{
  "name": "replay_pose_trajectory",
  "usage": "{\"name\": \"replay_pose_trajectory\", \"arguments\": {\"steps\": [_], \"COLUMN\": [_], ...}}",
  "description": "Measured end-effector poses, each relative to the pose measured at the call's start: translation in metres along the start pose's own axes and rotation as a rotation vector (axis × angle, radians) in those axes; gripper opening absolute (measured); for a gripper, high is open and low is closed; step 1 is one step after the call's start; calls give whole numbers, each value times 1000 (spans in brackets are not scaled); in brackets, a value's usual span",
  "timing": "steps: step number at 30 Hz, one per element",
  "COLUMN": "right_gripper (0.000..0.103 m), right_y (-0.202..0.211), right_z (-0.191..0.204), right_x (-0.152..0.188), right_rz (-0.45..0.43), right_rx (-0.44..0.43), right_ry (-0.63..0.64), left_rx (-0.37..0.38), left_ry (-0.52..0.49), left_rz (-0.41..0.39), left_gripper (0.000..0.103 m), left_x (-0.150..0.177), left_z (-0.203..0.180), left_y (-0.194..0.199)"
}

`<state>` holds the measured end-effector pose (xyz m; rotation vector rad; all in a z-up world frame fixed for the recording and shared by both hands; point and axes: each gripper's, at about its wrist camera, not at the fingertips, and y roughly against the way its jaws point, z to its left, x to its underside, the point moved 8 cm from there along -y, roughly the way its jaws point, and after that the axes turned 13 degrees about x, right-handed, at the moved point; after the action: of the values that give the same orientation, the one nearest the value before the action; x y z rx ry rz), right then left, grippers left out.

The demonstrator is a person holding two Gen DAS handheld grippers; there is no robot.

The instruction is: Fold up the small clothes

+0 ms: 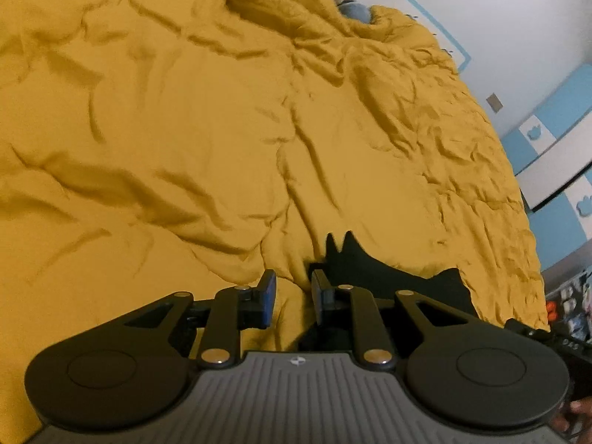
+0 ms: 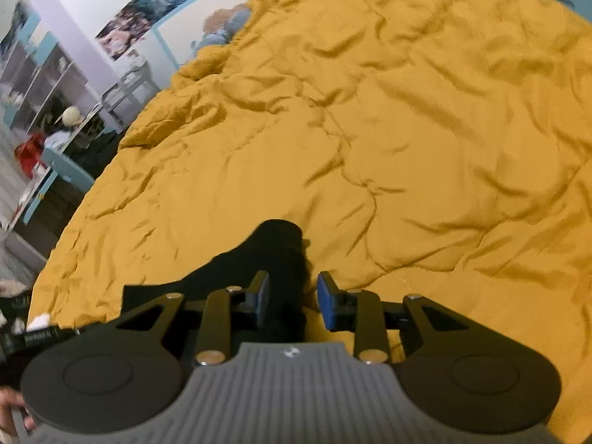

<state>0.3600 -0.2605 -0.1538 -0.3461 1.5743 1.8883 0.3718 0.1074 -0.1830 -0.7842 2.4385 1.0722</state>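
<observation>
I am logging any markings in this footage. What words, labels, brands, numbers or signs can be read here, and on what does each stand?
No text can be read with certainty.
Round emblem on the left gripper body: a symbol, no letters.
Same emblem on the right gripper body: no letters.
White print on a black device at the left edge of the right wrist view: too blurred to read.
Wall pictures: too blurred to read.

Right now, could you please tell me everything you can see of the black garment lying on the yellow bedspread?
The black garment is small, soft and very dark, so no seams or print show. It lies flat and crumpled on the yellow bedspread, near the bed's close edge. In the left wrist view its outline ends in pointed tips. Its edge runs between the open blue pads of the right gripper, which do not press it; the left gripper, also open, sits at its other side.
</observation>
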Motion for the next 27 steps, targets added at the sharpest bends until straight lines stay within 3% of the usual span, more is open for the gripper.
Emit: {"name": "replay_pose_trajectory", "arguments": {"steps": [3, 6, 16, 27], "right_gripper": [27, 35, 37, 37], "right_y": [23, 44, 106, 125], "right_z": [10, 23, 41, 24], "right_x": [9, 25, 101, 184], "right_rz": [-5, 1, -35, -5], "right_rx": [-7, -25, -9, 22], "right_ry": [79, 165, 375, 484], "left_rx": [-35, -76, -18, -56], "left_ry": [-88, -188, -370, -489], "left_rz": [14, 39, 109, 209], "left_gripper": [22, 22, 22, 21], "left_x": [1, 10, 75, 162], "left_z": [-20, -45, -115, -118], "left_y": [13, 25, 60, 72]}}
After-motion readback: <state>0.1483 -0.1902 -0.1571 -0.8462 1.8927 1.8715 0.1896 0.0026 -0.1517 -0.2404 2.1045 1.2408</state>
